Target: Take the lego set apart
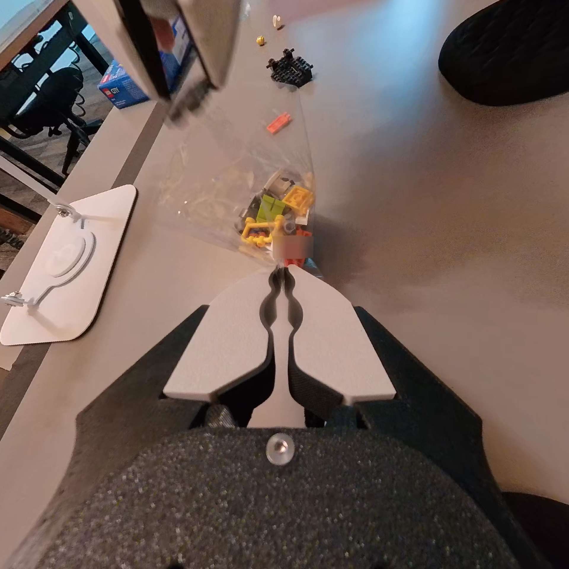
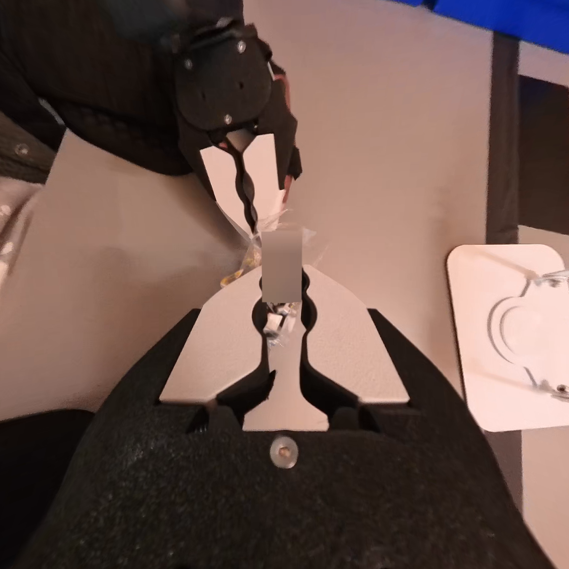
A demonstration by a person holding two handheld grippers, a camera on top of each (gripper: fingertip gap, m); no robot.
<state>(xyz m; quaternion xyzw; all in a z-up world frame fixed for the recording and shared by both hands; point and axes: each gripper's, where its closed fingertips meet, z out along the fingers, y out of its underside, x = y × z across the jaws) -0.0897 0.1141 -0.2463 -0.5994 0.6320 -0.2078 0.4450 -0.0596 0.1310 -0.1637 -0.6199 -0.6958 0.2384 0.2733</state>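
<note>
A clear plastic bag [image 1: 234, 184] lies on the beige table and holds several loose lego pieces [image 1: 277, 209] in yellow, green, orange and grey. My left gripper [image 1: 280, 271] is shut on the bag's near corner. It also shows in the right wrist view [image 2: 255, 229], pinching the bag [image 2: 272, 223]. My right gripper [image 2: 283, 274] stands a narrow gap open with crinkled bag plastic between its fingers [image 2: 338, 338]. In the left wrist view it is a blur [image 1: 187, 101] at the bag's far end. A black lego base [image 1: 291, 69] sits farther off.
An orange piece [image 1: 278, 123], a small yellow piece [image 1: 260, 40] and a white piece [image 1: 276, 21] lie loose beyond the bag. A white plate with a stand [image 1: 92, 246] [image 2: 492, 385] sits near the table edge. A blue box [image 1: 120, 89] and a black rounded object [image 1: 508, 52] are nearby. The gap from one gripper's tips to the other's is roughly 10 centimeters. From either gripper's tips it is about 40 centimeters to the blur [image 1: 187, 101].
</note>
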